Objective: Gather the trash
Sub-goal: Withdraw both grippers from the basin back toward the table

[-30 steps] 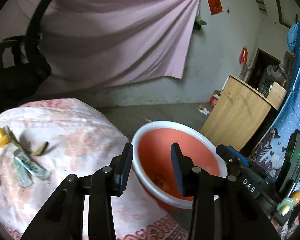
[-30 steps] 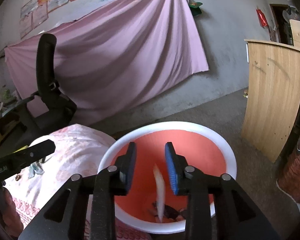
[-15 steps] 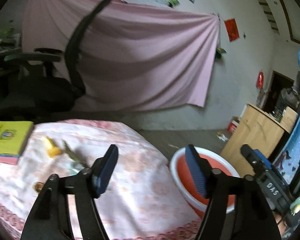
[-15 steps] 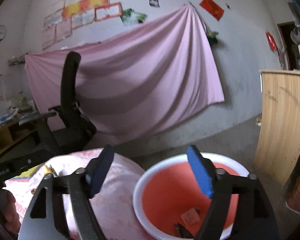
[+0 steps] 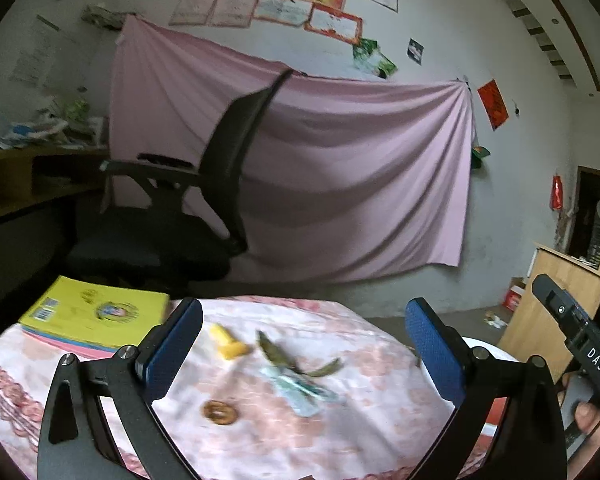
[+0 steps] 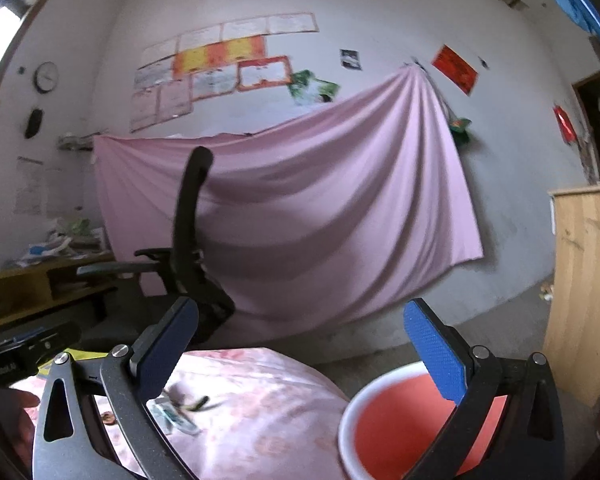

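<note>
My left gripper [image 5: 304,344] is open and empty above a table with a pink floral cloth [image 5: 380,412]. On the cloth lie a yellow piece [image 5: 229,344], green peels [image 5: 288,360], a pale wrapper [image 5: 302,392] and a brown ring-shaped bit [image 5: 220,412]. My right gripper [image 6: 300,352] is open and empty, raised between the table [image 6: 268,420] and the red basin with a white rim [image 6: 384,428] at lower right. The wrapper [image 6: 172,416] and a green peel [image 6: 198,403] show behind its left finger.
A yellow book [image 5: 96,314] lies on the table's far left. A black office chair [image 5: 188,220] stands behind the table before a pink hanging sheet [image 5: 340,184]. A wooden cabinet [image 6: 584,288] stands right of the basin. The right gripper's body [image 5: 580,348] shows at right.
Both grippers opened wide and tilted up and left, away from the basin toward the table. The piece falling from the right gripper a second ago is gone from view.
</note>
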`<state>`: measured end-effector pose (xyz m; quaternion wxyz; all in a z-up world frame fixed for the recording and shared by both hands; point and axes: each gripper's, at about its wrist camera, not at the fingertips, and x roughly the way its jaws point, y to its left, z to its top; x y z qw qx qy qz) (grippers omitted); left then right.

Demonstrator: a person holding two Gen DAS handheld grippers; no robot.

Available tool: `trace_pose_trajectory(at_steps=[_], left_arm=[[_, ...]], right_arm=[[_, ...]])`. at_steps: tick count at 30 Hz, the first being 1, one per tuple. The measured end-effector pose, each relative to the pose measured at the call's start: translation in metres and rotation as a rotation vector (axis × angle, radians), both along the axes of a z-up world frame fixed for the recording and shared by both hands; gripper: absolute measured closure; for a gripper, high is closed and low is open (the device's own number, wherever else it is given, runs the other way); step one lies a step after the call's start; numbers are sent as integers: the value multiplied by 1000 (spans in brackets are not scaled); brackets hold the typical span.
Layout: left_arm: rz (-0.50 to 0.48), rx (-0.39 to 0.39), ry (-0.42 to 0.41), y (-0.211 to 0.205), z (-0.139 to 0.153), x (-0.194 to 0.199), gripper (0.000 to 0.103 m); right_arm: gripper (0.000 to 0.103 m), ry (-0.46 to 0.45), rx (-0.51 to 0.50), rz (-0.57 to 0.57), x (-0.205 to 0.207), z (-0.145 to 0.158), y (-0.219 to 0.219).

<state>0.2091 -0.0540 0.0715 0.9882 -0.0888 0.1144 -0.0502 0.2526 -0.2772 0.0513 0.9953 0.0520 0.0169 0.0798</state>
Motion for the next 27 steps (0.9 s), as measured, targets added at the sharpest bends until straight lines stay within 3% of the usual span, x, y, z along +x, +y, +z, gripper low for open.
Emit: trace_pose_trajectory(at_steps=[7,14,24,27], left_arm=[[45,41,-40,32,-6,-11,4],[51,72,-6,51,-23,-11,4],[-5,48,132,56,-43,9,5],[-26,49,190,55,-50,17,5]], right_arm=[[0,-39,-55,60,1,0,34],[0,-24,-107,91,8,-8,61],[0,114,-136,159,34,-22,74],[8,185,-147,185,45,-28,78]])
